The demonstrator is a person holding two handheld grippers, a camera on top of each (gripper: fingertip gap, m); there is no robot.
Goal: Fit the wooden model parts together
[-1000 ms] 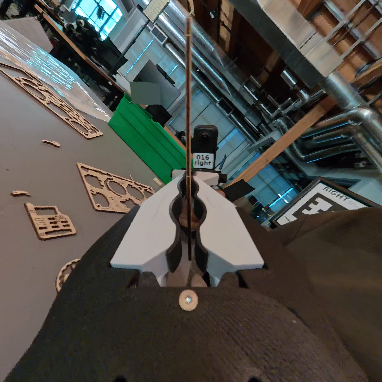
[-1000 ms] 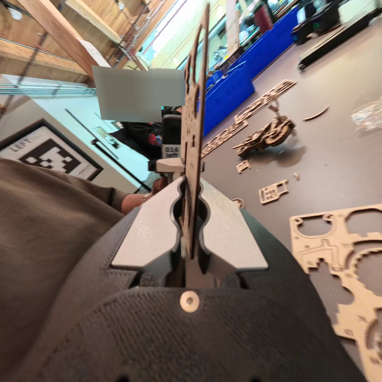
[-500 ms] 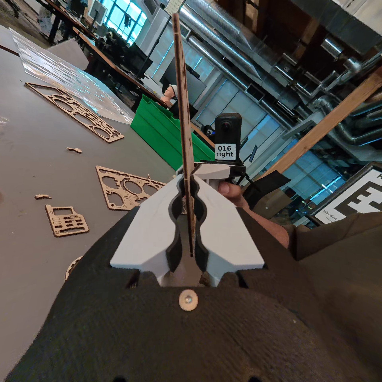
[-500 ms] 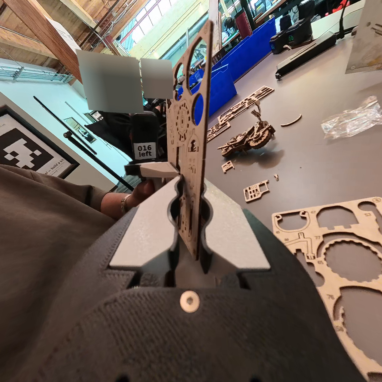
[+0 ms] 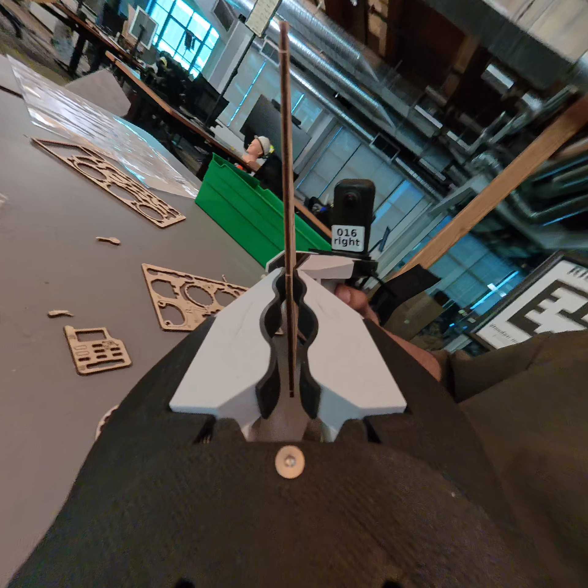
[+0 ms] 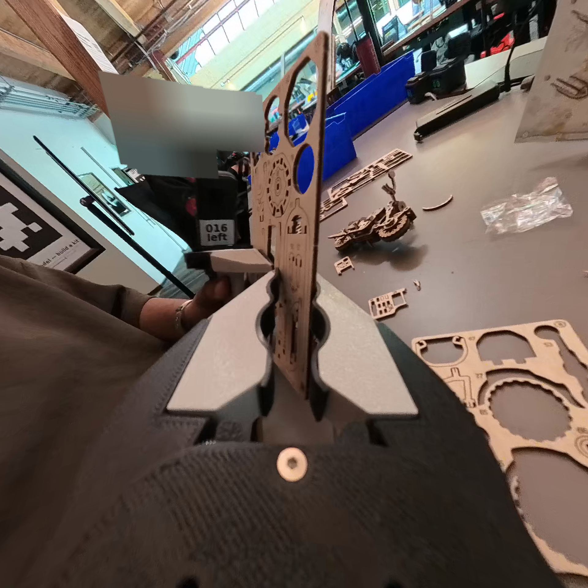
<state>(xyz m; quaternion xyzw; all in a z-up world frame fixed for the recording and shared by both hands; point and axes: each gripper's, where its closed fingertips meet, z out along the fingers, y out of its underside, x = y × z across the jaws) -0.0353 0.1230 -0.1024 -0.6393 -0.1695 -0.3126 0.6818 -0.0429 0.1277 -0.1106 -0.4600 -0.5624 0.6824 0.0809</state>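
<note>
A thin laser-cut wooden parts sheet (image 5: 286, 159) stands upright in the air, edge-on in the left wrist view. My left gripper (image 5: 288, 276) is shut on its lower part. My right gripper (image 5: 318, 264) grips the same sheet from the far side. In the right wrist view the sheet (image 6: 299, 206) shows its face, with round cut-outs and several uncut parts. My right gripper (image 6: 294, 280) is shut on it there, and my left gripper (image 6: 241, 257) is just behind it. A partly built wooden motorcycle model (image 6: 375, 227) stands on the grey table (image 6: 461, 270).
Spent wooden sheets (image 5: 187, 296) (image 5: 108, 181) (image 6: 509, 381) and a small slotted piece (image 5: 97, 350) lie on the table. A green bin (image 5: 248, 210), a blue bin (image 6: 337, 143) and a clear plastic bag (image 6: 525, 206) are farther off. The partly built wooden motorcycle model (image 6: 375, 227) lies around 15 cm away from my right fingertips.
Both grippers have tilted down with the sheet, so more of the table shows. The sheet's face has turned more toward the right wrist camera. Both grips are unchanged.
</note>
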